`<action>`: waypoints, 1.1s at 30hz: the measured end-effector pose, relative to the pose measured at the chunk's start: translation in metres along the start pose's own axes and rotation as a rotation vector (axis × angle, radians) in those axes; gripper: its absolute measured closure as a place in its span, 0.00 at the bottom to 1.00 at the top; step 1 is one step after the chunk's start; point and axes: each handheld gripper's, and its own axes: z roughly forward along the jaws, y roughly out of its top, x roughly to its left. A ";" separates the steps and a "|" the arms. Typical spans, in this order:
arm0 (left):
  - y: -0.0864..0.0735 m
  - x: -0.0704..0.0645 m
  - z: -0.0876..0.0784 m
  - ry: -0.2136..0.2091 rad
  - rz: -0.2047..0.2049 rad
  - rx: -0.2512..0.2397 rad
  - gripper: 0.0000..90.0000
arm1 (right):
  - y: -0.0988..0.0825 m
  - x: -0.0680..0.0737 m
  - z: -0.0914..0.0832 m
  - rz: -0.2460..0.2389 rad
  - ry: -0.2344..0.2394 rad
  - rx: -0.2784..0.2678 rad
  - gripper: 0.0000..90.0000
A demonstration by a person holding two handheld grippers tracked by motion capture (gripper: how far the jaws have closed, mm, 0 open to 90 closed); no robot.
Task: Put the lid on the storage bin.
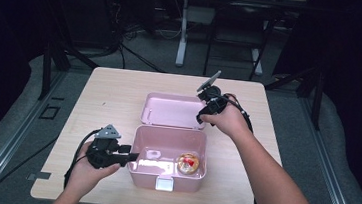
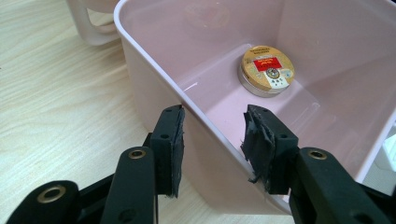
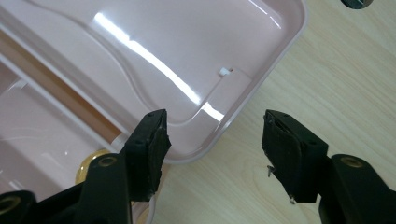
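A pink plastic box (image 1: 171, 130) stands open near the table's front, and its lid (image 1: 173, 110) lies flat behind it. At the box's right end lies a round gold tin (image 1: 187, 163) with a red label, also visible in the left gripper view as the tin (image 2: 267, 70). My left gripper (image 1: 133, 156) is at the box's left wall (image 2: 154, 84). Its jaws (image 2: 212, 140) straddle that wall with a gap on each side. My right gripper (image 1: 200, 119) hovers at the lid's near right corner (image 3: 163, 46). It is open (image 3: 215, 140), with the lid's edge beside its left jaw.
The box sits on a light wooden table (image 1: 109, 100) and has a white latch (image 1: 163, 183) on its front wall. Bare wood lies on both sides of the box. Beyond the far edge are desk legs (image 1: 182, 32) and cables on the floor.
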 end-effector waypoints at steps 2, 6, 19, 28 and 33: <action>0.000 0.000 0.000 0.001 0.000 0.000 0.64 | 0.001 0.000 0.001 0.009 -0.001 0.000 0.44; 0.000 0.000 0.000 0.003 0.002 0.000 0.64 | 0.003 -0.004 0.006 0.027 -0.017 -0.001 0.42; 0.000 0.000 0.000 0.004 0.003 -0.001 0.64 | 0.009 -0.022 0.027 0.155 -0.046 -0.047 0.39; 0.000 0.000 0.000 0.004 0.006 -0.001 0.64 | 0.008 -0.030 0.040 0.201 -0.059 -0.050 0.44; 0.000 0.000 0.000 0.002 0.005 -0.002 0.64 | 0.010 -0.032 0.041 0.229 -0.060 -0.090 0.46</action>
